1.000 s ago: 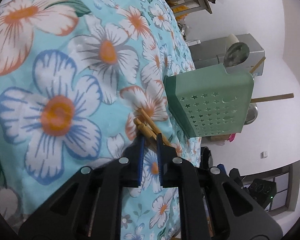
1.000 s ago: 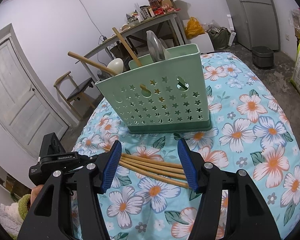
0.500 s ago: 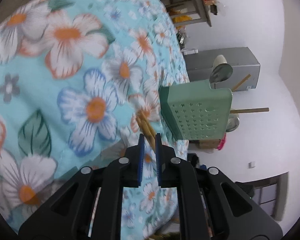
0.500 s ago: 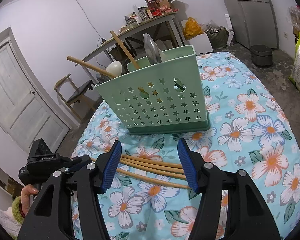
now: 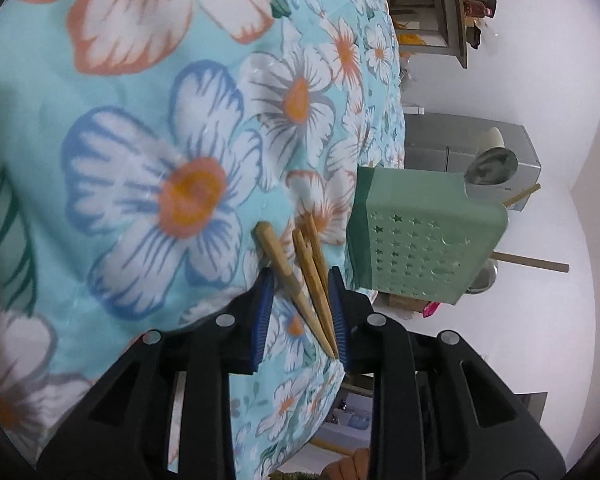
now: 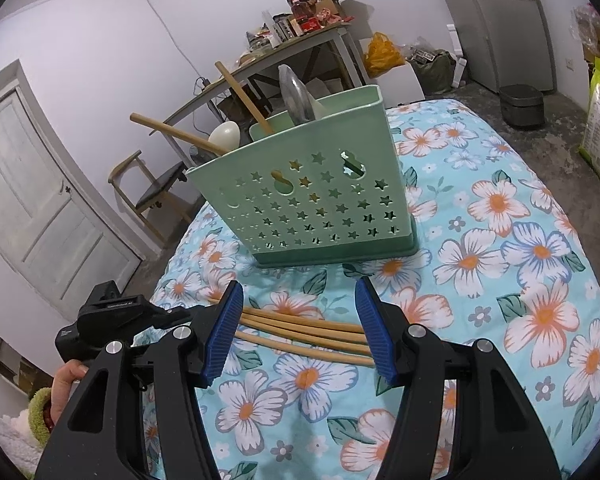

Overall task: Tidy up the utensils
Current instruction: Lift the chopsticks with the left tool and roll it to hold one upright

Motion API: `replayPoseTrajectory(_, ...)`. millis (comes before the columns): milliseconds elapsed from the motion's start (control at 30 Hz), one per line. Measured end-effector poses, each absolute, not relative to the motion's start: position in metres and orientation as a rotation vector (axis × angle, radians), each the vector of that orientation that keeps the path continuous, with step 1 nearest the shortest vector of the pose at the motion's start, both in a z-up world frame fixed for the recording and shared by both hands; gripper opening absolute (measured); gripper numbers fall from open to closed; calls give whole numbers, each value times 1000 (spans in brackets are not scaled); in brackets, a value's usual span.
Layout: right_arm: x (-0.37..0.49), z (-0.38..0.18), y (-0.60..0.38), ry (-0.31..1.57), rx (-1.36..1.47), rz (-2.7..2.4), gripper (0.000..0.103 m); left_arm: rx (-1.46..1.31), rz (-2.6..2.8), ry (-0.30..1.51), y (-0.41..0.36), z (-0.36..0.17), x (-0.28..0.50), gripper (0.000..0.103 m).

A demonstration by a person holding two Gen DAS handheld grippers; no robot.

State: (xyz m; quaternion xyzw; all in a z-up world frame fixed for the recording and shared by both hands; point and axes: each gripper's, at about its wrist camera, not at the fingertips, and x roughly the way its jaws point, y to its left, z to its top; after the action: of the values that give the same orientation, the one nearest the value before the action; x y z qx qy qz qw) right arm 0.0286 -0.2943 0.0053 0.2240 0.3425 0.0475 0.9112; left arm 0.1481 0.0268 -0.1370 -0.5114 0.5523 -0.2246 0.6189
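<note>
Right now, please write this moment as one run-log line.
left hand-held gripper: opening around chopsticks | right hand-held gripper: open over chopsticks | chopsticks: lying on floral tablecloth | green utensil holder: upright

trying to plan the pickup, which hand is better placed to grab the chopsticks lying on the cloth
Probably the left. The left tongs already have the chopsticks' ends between their opening pads. The right tongs stand wide open across the chopsticks' length, not gripping them, short of the green holder.

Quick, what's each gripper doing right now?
Left gripper: jaws opening, chopsticks between them.
Right gripper: open, straddling the chopsticks, gripping nothing.
</note>
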Motion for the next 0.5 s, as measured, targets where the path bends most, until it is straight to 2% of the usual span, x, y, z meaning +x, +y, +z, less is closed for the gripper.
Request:
replayPoseTrajectory(267,29,4,-297,707,469,96,57,-1158,-498,1249,28,-140,147,10)
replayPoseTrajectory(500,27,5,-299,699,472,86,57,-1131,-524,1218,31,-138,141,9)
